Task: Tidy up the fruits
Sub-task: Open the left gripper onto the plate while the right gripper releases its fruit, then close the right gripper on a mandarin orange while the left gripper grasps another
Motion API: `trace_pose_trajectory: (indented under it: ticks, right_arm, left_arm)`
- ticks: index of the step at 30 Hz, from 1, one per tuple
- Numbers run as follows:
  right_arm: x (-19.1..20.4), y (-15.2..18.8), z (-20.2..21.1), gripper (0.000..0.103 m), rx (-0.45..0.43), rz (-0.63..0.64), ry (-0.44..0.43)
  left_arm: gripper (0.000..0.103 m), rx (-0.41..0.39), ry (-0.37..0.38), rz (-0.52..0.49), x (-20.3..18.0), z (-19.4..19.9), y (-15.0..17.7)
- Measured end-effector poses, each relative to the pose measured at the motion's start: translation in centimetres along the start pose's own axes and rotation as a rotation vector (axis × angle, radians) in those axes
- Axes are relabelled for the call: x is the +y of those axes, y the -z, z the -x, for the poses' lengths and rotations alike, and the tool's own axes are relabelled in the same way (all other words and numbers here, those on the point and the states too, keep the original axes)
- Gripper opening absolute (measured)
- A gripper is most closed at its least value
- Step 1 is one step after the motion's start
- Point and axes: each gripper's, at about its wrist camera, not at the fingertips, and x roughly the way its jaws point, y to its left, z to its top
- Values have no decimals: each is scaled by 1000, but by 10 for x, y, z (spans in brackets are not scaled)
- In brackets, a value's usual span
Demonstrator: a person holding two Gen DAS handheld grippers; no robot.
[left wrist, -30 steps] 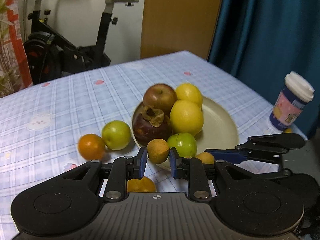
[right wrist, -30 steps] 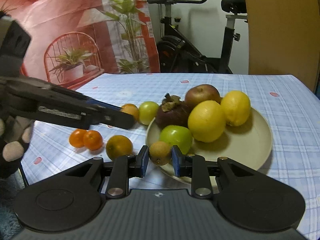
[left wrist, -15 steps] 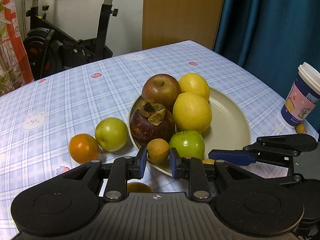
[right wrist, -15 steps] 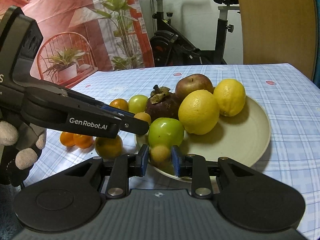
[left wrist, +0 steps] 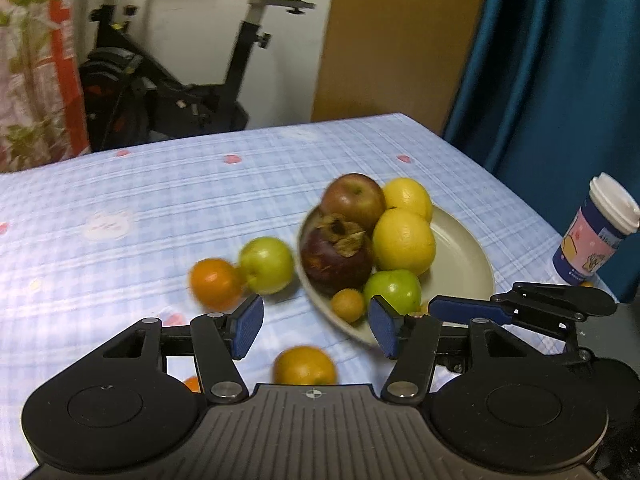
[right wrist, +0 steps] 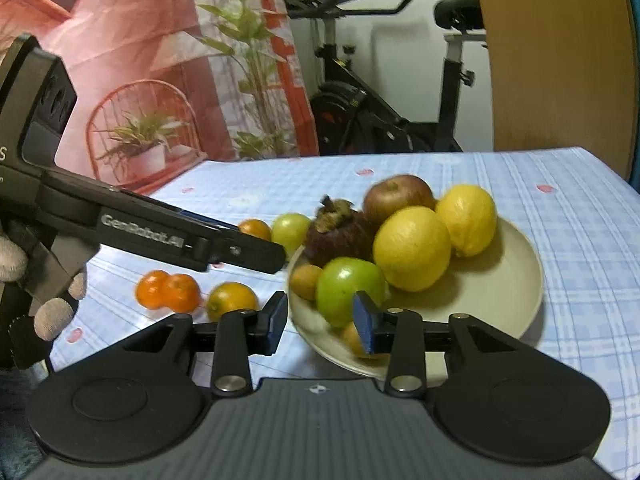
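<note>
Tan little fruit (left wrist: 347, 305) sits on the plate (left wrist: 460, 256) rim at one o'clock from the left tool (left wrist: 316, 326), whose jaws have just spread and hold nothing. Right view: right tool (right wrist: 319, 322), just parting, flanks another small fruit (right wrist: 352, 338) at its right jaw.

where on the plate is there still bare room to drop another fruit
Bare room: the right half of the beige plate, right of the two yellow citrus fruits. The left side is crowded: dark purple mangosteen, red apple, green apple and small tan fruits at the near-left rim.
</note>
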Motion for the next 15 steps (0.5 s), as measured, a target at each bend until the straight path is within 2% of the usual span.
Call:
trace_pose_trajectory:
  ticks: [6, 8, 15]
  right_arm:
    - [16, -1, -2, 41, 9, 47, -76]
    - [23, 0, -5, 41, 28, 68, -108]
    - [50, 5, -14, 43, 97, 150, -209]
  left_arm:
    - [61, -11, -38, 138, 33, 39, 28]
    - [64, -8, -71, 164, 40, 48, 38]
    - [65, 9, -149, 170, 49, 58, 54]
